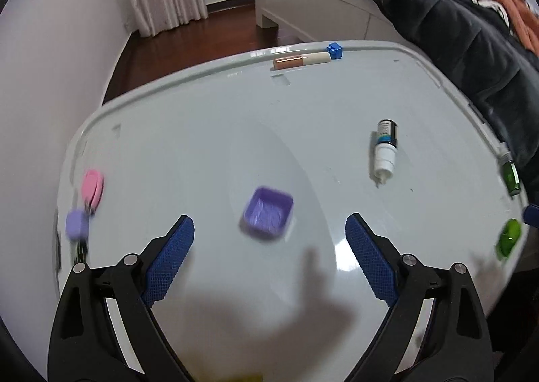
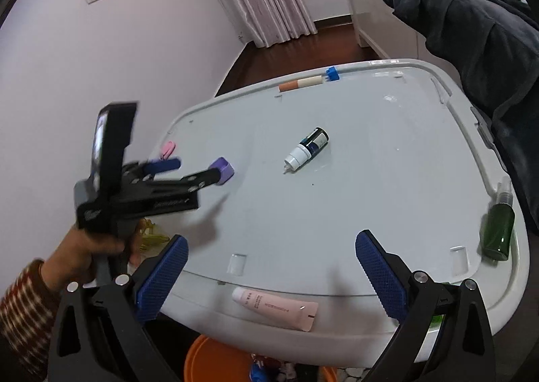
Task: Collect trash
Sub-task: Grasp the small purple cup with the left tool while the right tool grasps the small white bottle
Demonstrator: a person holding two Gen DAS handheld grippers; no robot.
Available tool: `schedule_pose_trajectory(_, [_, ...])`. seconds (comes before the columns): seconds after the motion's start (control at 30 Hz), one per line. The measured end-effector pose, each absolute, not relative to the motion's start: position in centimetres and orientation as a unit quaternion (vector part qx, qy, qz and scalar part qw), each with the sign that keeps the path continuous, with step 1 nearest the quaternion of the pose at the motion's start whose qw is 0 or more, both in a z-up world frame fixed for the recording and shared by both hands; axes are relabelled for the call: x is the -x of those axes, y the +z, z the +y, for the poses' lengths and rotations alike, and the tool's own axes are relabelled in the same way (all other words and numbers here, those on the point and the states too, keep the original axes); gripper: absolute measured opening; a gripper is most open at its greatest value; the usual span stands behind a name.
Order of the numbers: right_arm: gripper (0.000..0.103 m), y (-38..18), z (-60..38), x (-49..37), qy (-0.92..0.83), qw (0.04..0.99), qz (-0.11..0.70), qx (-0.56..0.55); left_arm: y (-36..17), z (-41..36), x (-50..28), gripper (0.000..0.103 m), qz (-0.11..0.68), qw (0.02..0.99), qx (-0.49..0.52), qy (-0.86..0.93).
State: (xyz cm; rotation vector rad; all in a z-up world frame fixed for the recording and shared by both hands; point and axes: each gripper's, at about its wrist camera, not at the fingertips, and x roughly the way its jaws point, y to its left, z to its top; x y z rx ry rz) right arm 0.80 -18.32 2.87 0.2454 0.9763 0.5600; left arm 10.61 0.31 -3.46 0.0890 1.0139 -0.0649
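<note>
A small purple square cup (image 1: 267,216) sits on the white table top (image 1: 303,119), just beyond the tips of my left gripper (image 1: 269,223) and level with the gap between them. The jaws stand wide open and no pad touches the cup. In the right wrist view the left gripper (image 2: 198,169), held by a hand in a striped sleeve, hovers with one finger close to the purple cup (image 2: 224,170). My right gripper (image 2: 272,238) is open and empty above the table's near edge. A pink tube (image 2: 274,309) lies on the front rim below it.
A dropper bottle (image 2: 306,147) lies mid-table, a green spray bottle (image 2: 498,223) at the right edge. A copper-and-cream tube (image 2: 305,83) and blue block (image 2: 331,73) sit on the far rim, a pink clip (image 2: 167,147) at left. An orange bucket (image 2: 209,361) stands under the front edge.
</note>
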Motion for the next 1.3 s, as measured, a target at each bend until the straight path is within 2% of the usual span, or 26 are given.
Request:
schedule_pose_trajectory(0.07, [0.098,2.9,-18.3,-0.7,0.271,0.839,0.457,-0.116,-4.1,0.2,-11.6,0.079,0.492,0.869,-0.050,-0.026])
schedule_pose_trajectory(0.13, [0.098,3.2,-18.1,-0.5,0.272,0.846,0.448,-0.103,-5.1,0.4,-12.4,0.058,0.510,0.859,-0.047,-0.021])
schedule_pose_trajectory(0.17, [0.098,3.3,-17.9,-0.4,0.270,0.851,0.442,-0.089,-5.8,0.7,-12.7,0.035,0.523,0.851,-0.039,-0.018])
schedule_pose_trajectory(0.33, [0.098,2.9,-16.9,-0.9,0.248,0.860,0.445,-0.032,-5.1,1.7,-11.4,0.036,0.519,0.855,0.015,-0.009])
schedule_pose_trajectory(0.63, [0.098,1.0,-14.0,-7.9,0.204,0.843,0.497,-0.023,1.0,0.6,-4.8,0.036,0.445,0.892,0.065,-0.040])
schedule_pose_trajectory(0.83, [0.098,-1.7,-10.1,-13.6,0.157,0.842,0.516,0.022,1.6,0.4,-3.8,0.036,0.430,0.900,0.057,-0.044])
schedule_pose_trajectory(1.0, [0.094,-3.2,-7.9,-15.2,0.143,0.838,0.525,0.042,1.5,1.2,-3.7,0.036,0.434,0.898,0.061,-0.044])
schedule_pose_trajectory(1.03, [0.090,-3.4,-7.8,-15.3,0.144,0.839,0.523,0.046,1.6,1.3,-3.5,0.036,0.433,0.898,0.061,-0.046])
schedule_pose_trajectory(1.1, [0.068,-3.6,-7.2,-15.0,0.150,0.837,0.522,0.064,1.7,1.3,-3.3,0.036,0.430,0.899,0.064,-0.052])
schedule_pose_trajectory(1.17, [0.036,-3.5,-7.3,-14.8,0.173,0.833,0.523,0.052,1.8,1.3,-3.3,0.036,0.430,0.899,0.068,-0.058])
schedule_pose_trajectory(1.2, [0.026,-3.4,-7.4,-14.8,0.176,0.833,0.523,0.051,1.9,1.3,-3.2,0.036,0.429,0.899,0.071,-0.060])
schedule_pose_trajectory(1.3, [0.024,-3.1,-7.9,-14.4,0.191,0.826,0.528,0.051,2.0,1.2,-3.3,0.036,0.427,0.899,0.076,-0.064])
